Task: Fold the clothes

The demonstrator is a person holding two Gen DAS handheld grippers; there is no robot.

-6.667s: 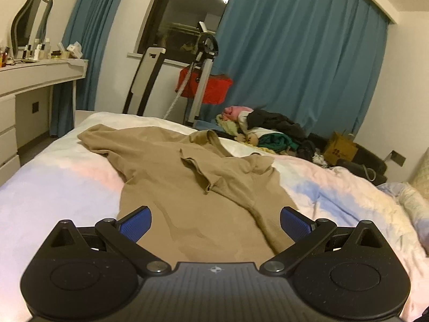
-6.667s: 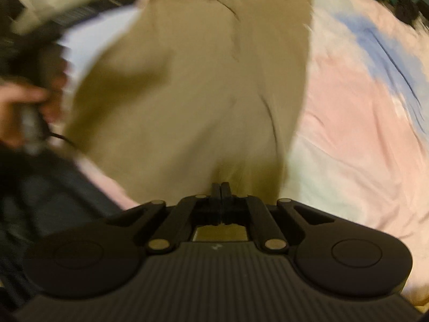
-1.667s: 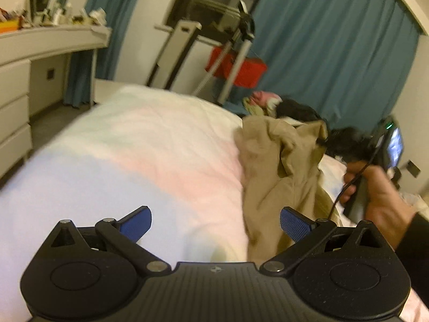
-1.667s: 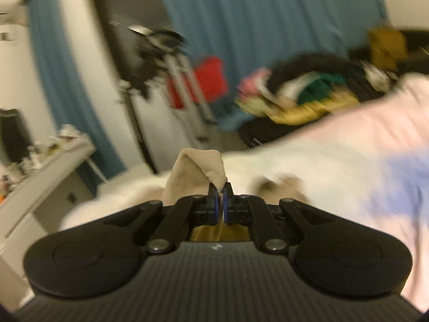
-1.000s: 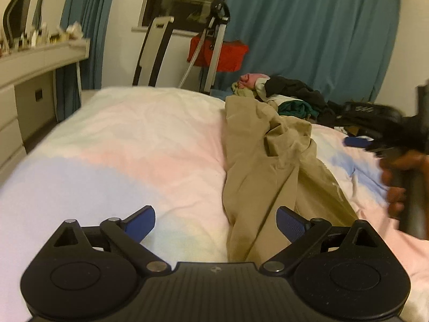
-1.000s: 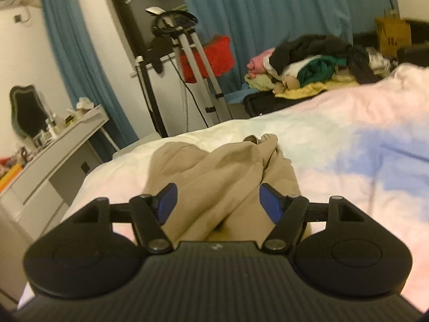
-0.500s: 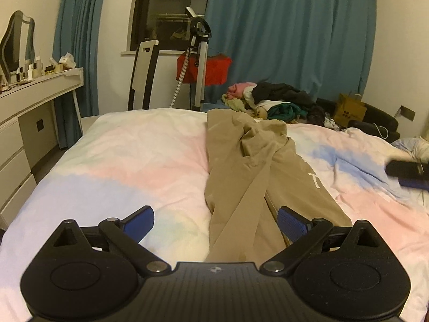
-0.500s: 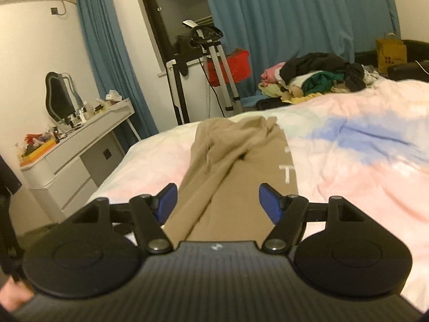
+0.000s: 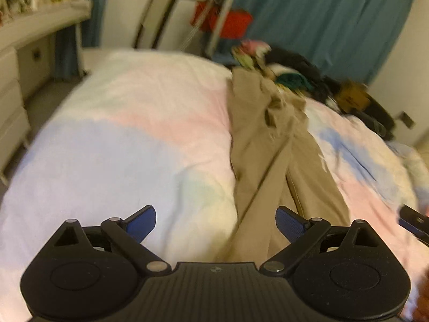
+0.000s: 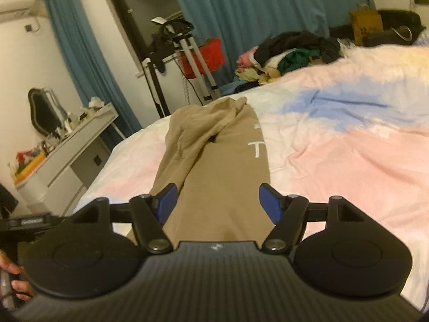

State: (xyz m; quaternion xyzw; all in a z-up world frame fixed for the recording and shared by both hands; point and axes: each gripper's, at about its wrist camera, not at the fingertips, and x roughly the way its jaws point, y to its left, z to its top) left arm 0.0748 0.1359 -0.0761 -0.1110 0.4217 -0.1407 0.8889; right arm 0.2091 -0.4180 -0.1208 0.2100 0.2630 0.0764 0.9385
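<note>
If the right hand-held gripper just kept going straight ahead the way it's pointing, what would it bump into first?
Most likely the tan garment lying lengthwise on the bed. The right hand-held gripper is open and aimed along the cloth, with nothing between. How far above the fabric it hovers is hard to judge.

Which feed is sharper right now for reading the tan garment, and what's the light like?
Right wrist view: fairly sharp, tan garment and its white lettering readable. Left wrist view: motion-blurred throughout, garment smeared. Both: dim, warm indoor light, fisheye bending at the edges.
</note>
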